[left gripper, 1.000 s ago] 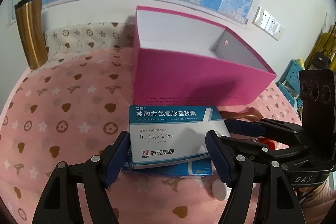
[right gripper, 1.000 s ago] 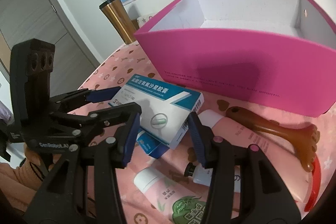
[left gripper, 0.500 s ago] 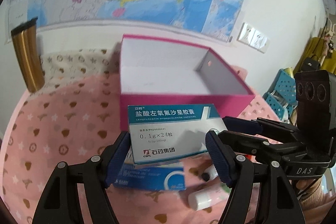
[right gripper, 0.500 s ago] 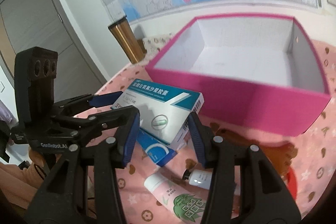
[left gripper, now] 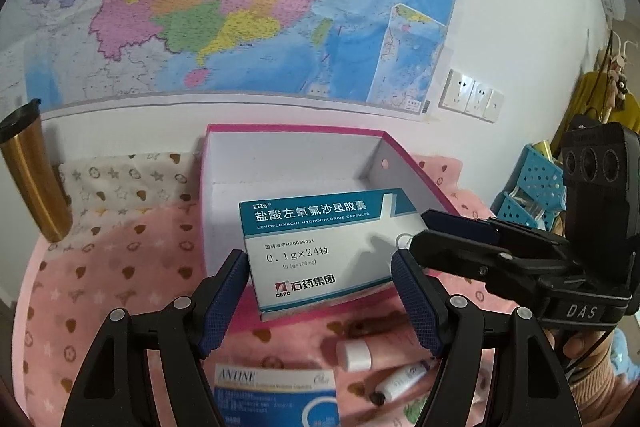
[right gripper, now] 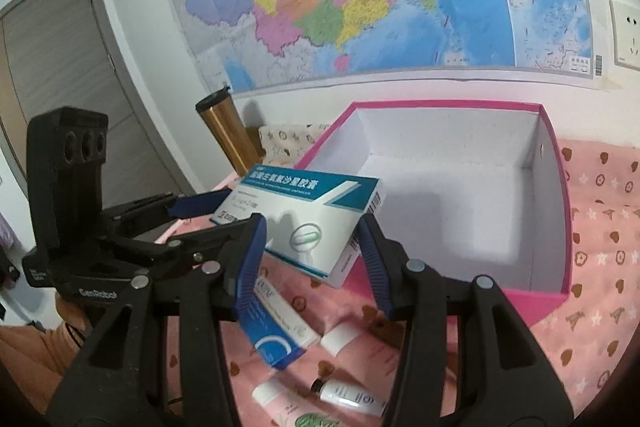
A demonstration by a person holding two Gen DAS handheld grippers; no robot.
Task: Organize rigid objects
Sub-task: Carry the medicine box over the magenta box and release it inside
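Holding the medicine box (left gripper: 320, 247) aloft between both sets of jaws — left gripper (left gripper: 320, 301) clamping its near end, right gripper (right gripper: 312, 255) its other; hovering over the near wall of the pink box (right gripper: 556, 187), long axis running gripper to gripper.

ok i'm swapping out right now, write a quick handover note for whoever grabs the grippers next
Left gripper: shut on the medicine box, across its width.
Right gripper: shut on the same medicine box, at the other end.
The box is held in the air at the near edge of the pink box, which is open and looks empty.
On the pink cloth below: a blue and white box, a pink tube, a small white tube and another white-capped tube.
Done: nothing is in the pink box yet.
Left: set this box inside, release both grips, then probably the rest.
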